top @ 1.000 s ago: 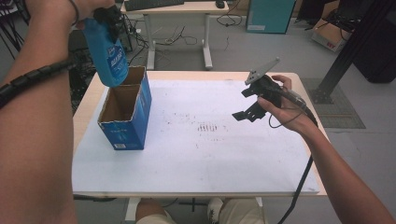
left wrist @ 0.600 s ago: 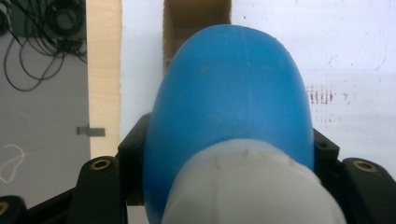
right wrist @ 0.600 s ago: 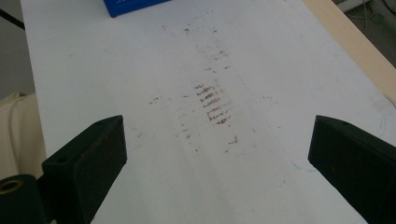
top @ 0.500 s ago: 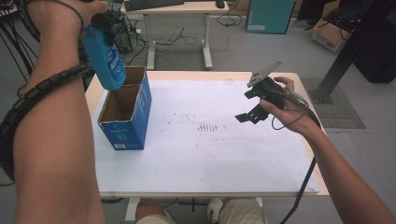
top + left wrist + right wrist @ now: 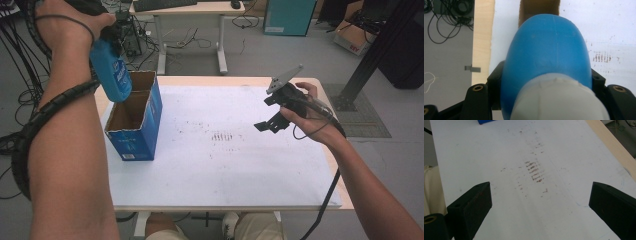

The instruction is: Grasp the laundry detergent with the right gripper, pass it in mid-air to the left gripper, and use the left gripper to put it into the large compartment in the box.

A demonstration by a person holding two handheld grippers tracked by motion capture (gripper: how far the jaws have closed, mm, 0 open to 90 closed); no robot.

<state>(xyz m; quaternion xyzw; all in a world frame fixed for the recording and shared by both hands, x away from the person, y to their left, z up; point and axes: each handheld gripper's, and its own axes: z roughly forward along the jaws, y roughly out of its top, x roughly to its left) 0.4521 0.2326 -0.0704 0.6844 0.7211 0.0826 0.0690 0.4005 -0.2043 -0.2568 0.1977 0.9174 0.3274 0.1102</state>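
high view: left gripper [image 5: 111,37] clamps the blue bottle [image 5: 111,70] over the box [image 5: 134,122] — centre it, lower straight; right gripper [image 5: 272,120] wide, empty.

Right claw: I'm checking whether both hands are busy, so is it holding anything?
No; in the right gripper view the right claw stands wide open over the bare white table, nothing between its jaws.
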